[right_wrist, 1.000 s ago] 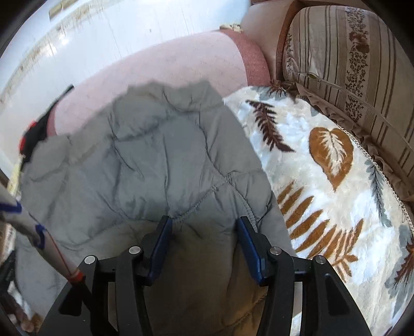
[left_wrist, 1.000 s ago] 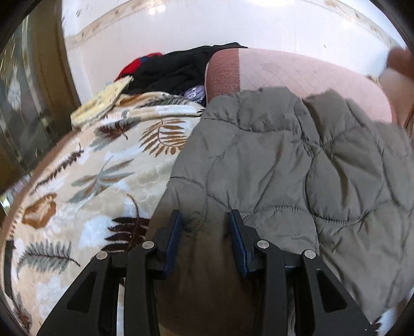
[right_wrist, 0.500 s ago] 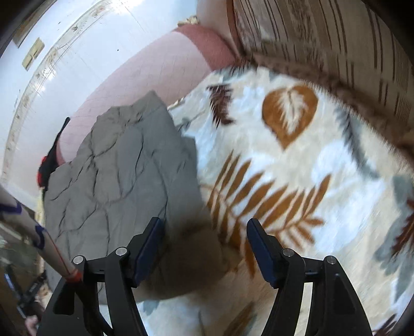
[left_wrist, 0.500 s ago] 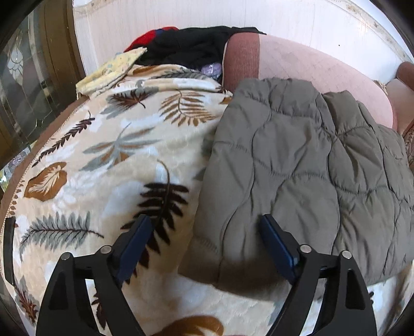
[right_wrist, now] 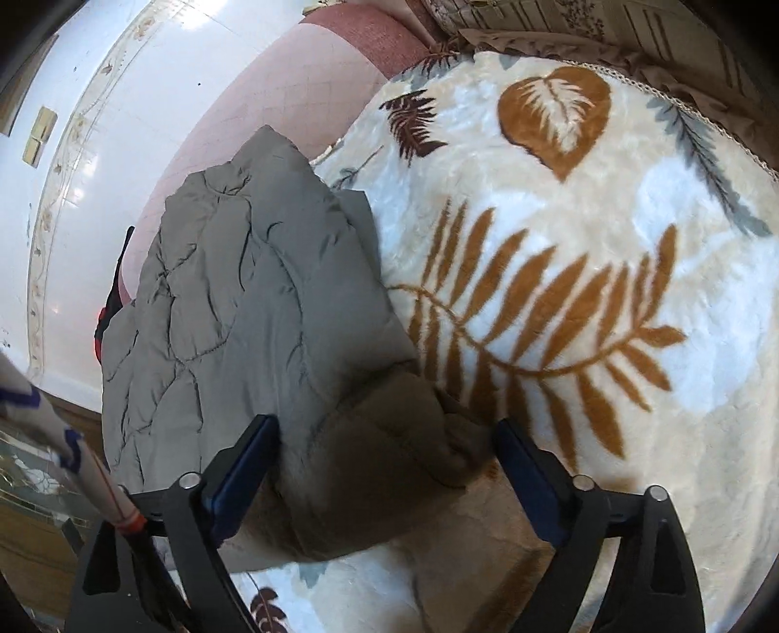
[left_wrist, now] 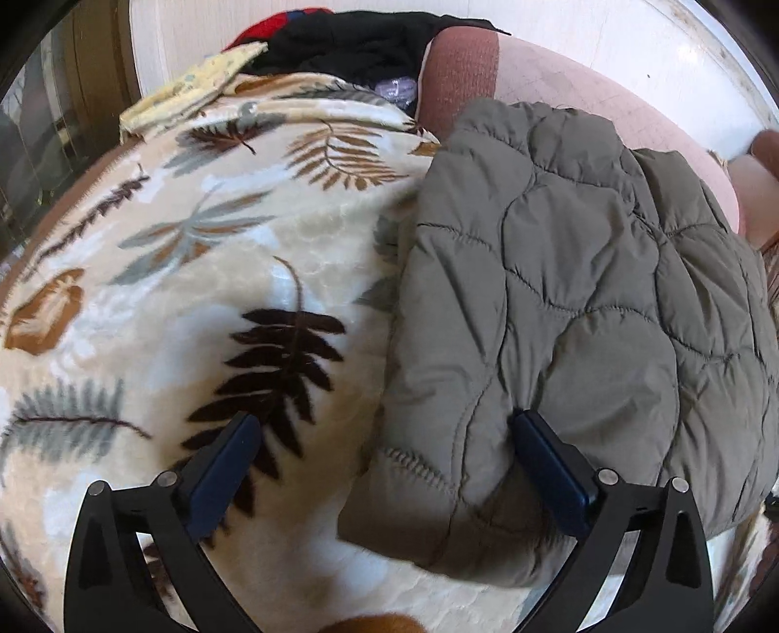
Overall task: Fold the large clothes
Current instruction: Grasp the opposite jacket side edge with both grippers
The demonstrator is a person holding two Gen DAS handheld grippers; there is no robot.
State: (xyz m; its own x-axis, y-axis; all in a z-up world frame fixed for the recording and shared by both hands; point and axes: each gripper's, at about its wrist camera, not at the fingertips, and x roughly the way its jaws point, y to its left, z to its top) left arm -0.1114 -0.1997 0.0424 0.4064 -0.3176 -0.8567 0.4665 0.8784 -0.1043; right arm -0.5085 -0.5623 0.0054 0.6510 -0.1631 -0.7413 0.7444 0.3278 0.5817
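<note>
A grey-green quilted jacket lies folded on a leaf-patterned blanket. In the right wrist view the jacket lies at the left. My left gripper is open wide and empty, its jaws standing either side of the jacket's near left corner. My right gripper is open wide and empty, its jaws standing either side of the jacket's near right corner.
A pink sofa arm rises behind the jacket. A pile of black, red and yellow clothes lies at the far left of the blanket. A striped cushion backs the sofa on the right. White wall behind.
Both grippers opened, let go of the jacket and drew back. The jacket now lies flat on the blanket.
</note>
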